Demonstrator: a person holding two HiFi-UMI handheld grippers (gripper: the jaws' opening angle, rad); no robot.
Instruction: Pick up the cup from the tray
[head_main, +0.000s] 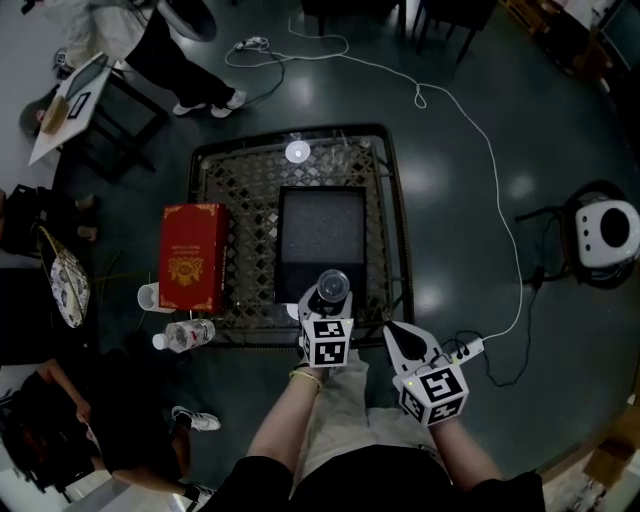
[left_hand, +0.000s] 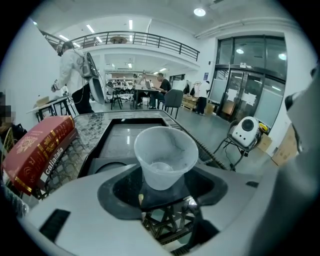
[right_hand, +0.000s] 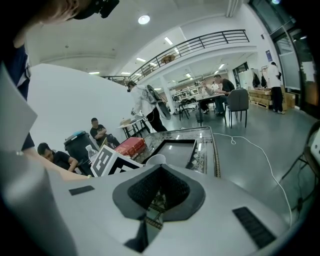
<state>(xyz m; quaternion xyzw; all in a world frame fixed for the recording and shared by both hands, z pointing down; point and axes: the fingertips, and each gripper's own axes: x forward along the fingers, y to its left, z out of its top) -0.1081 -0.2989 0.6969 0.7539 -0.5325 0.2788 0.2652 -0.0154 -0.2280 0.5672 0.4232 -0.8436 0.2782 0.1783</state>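
2 grippers: left gripper (head_main: 328, 297) jaws clasp the cup (left_hand: 165, 156), tray (left_hand: 125, 132) beyond, red box (left_hand: 37, 150) to their left on the table (head_main: 250, 190); right gripper (head_main: 395, 332) jaws closed, empty.

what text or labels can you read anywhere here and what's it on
"italia": end of the white lettering on the red box side; its start is unclear.
Gold print on the box top: too small to read.
Label on the water bottle: too small to read.
The marker cubes: square patterns, no words.
The cup: no print.

Tray (head_main: 320, 240) on table (head_main: 235, 180) centre, box (head_main: 193, 257) left of it, cup (head_main: 333, 290) at tray's near edge, bottle (head_main: 185, 334) front-left.
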